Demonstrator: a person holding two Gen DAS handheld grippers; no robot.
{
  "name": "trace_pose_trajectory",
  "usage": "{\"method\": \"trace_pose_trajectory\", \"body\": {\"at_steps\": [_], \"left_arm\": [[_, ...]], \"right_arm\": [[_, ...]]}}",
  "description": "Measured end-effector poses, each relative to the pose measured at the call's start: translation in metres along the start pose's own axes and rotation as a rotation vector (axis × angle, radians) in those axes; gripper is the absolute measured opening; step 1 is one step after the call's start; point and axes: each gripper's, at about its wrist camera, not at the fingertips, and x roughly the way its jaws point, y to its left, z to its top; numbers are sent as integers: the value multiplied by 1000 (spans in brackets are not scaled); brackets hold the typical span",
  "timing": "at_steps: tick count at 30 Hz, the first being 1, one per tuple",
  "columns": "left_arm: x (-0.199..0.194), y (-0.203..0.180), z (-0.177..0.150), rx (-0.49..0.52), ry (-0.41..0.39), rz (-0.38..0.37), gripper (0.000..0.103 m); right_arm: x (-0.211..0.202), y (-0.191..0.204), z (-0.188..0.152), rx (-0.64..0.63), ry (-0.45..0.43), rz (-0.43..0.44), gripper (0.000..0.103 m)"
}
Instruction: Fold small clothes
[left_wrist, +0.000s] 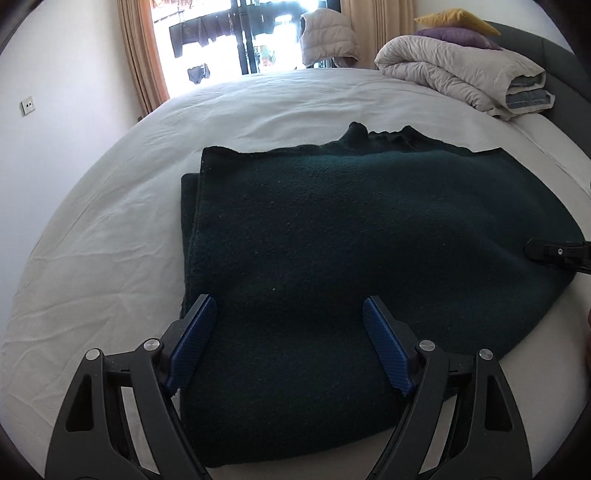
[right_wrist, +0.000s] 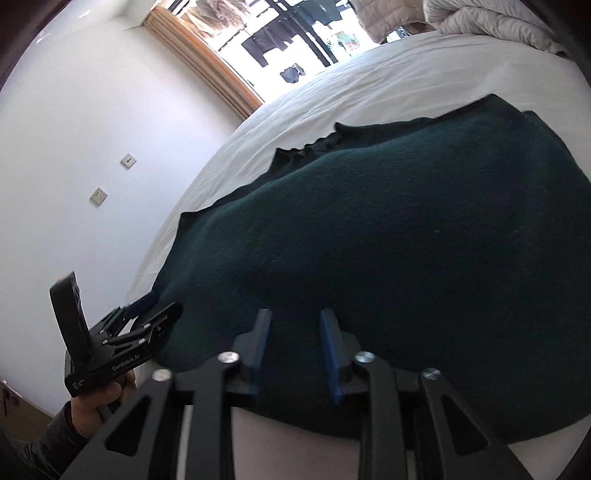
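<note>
Hovering left gripper (left_wrist: 290, 306), jaws spread wide over the near edge | dark green sweater (left_wrist: 351, 236) lying folded flat on the white bed (left_wrist: 110, 229) | right gripper (right_wrist: 295, 317) partly parted, holding nothing.

A bed (left_wrist: 258, 110) under a creased white sheet fills the room; beyond its far edge a bright window (left_wrist: 236, 37) glares, tan curtains (left_wrist: 142, 55) at its side; a rolled pale duvet (left_wrist: 461, 74) lies at the bed's far right, cushions (left_wrist: 454, 27) atop; white wall (left_wrist: 55, 110) left of the bed.
</note>
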Motion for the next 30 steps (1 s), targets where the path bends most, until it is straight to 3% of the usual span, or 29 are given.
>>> {"method": "trace_pose_trajectory", "body": {"at_steps": [5,9,11,13,16,20,22,25,30], "left_arm": [[-3,8,-9,11,-2,2,81],[-4,16,-13,-10,8,36,82],[-4,30,-17,-73,25,0,83],[-4,36,-18,-101,27,-9,83],[-4,33,-18,-87,22,9,83],[-3,35,-18,-101,25,-2,84],[-3,36,-20,-106,25,-7,84],[-4,38,-21,-121,26,-20,84],[-8,44,-23,-157,23,-32,84]], "right_arm": [[-37,-53,6,119,-94,-69,0],[-75,-95,6,241,-198,-159,0],[-94,-102,5,288,-229,-209,0],[-103,-84,4,253,-256,-197,6],[-87,-36,1,145,-214,-89,8],[-44,-8,-10,93,-106,-14,29],[-27,-21,-17,132,-52,-51,29],[-40,-52,-25,237,-91,8,15],[-96,-88,-40,318,-183,-91,14]]}}
